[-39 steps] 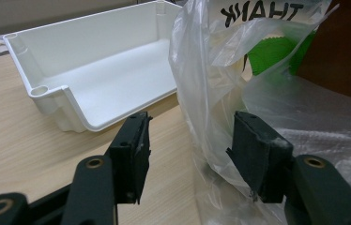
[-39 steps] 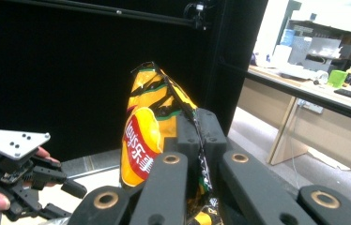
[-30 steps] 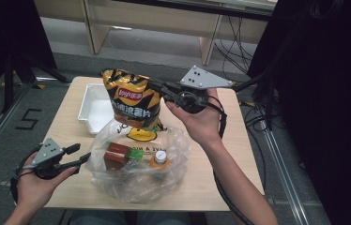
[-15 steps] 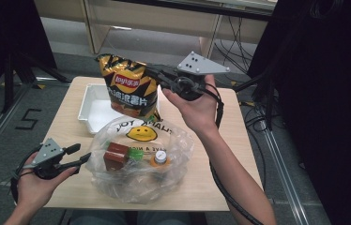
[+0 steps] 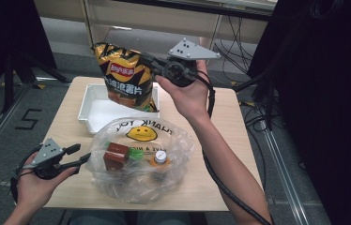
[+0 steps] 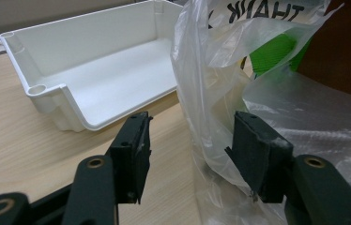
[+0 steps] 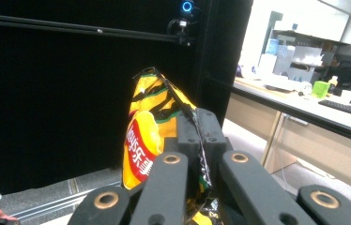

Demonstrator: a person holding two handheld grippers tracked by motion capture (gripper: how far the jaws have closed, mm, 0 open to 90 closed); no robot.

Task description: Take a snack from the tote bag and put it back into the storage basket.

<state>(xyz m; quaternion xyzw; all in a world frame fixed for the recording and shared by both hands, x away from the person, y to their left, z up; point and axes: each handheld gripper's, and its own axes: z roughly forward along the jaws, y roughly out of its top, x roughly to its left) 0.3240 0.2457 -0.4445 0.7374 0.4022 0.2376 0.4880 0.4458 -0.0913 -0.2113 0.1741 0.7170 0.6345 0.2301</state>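
A yellow and black chip bag (image 5: 124, 79) hangs upright over the white tray (image 5: 87, 101), off the table. My right gripper (image 5: 148, 61) is shut on the bag's top corner; in the right gripper view both jaws (image 7: 197, 126) pinch the crimped edge of the chip bag (image 7: 145, 136). A clear plastic bag (image 5: 141, 178) with a smiley print lies at the table's front. It holds a brown box (image 5: 116, 155), a green item (image 5: 136, 153) and a white-capped bottle (image 5: 159, 158). My left gripper (image 5: 80, 154) is open at the bag's left edge, with loose film (image 6: 211, 117) between its jaws (image 6: 190, 145).
The white tray (image 6: 47, 89) is empty and sits just behind the plastic bag. Bare wooden table (image 5: 220, 140) lies to the right of the bag and tray. A cable trails from the right gripper along the forearm. Dark stands flank the table.
The right gripper has carried the chip bag up and away from the plastic bag, to above the white tray. The left gripper has stayed put.
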